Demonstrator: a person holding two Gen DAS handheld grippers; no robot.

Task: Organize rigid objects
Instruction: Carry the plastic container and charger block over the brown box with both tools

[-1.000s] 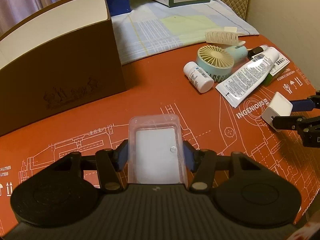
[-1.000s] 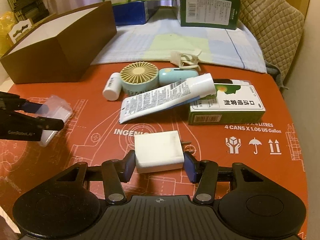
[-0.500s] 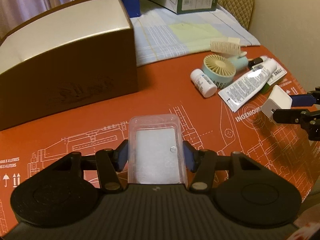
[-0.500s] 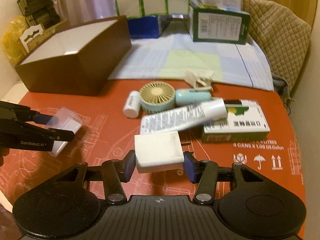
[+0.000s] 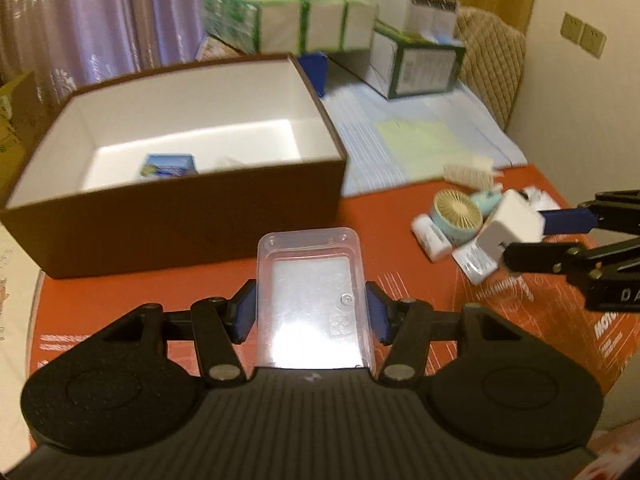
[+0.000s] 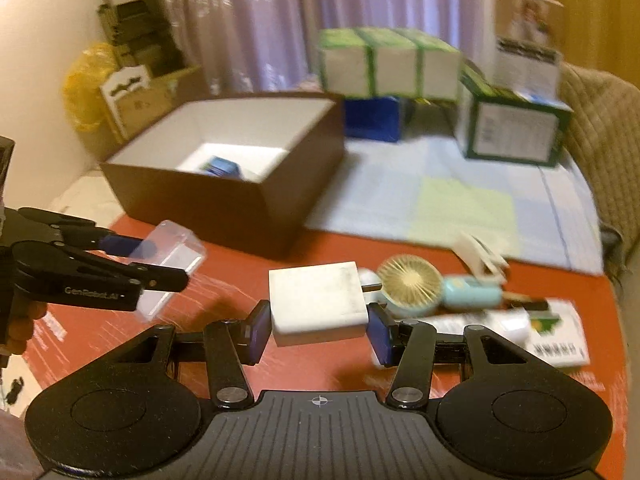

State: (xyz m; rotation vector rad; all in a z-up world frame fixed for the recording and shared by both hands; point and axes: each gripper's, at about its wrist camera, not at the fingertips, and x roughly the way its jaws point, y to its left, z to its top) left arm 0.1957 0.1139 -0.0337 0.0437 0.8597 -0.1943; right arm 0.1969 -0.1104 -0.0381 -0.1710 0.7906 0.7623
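Clear plastic case [image 5: 314,300] sits clamped between the closed fingers of the left gripper [image 5: 312,314], held above the red worktop [image 5: 120,300] just near of the brown box [image 5: 180,216]. White charger block [image 6: 318,304] is likewise pinched by the right gripper [image 6: 318,330], right of the box. One blue packet [image 5: 168,166] lies inside the box. Fan [image 6: 410,282], small bottle [image 5: 432,236], tube [image 5: 476,262] and green carton [image 6: 556,332] remain on the worktop; judged early to midway.
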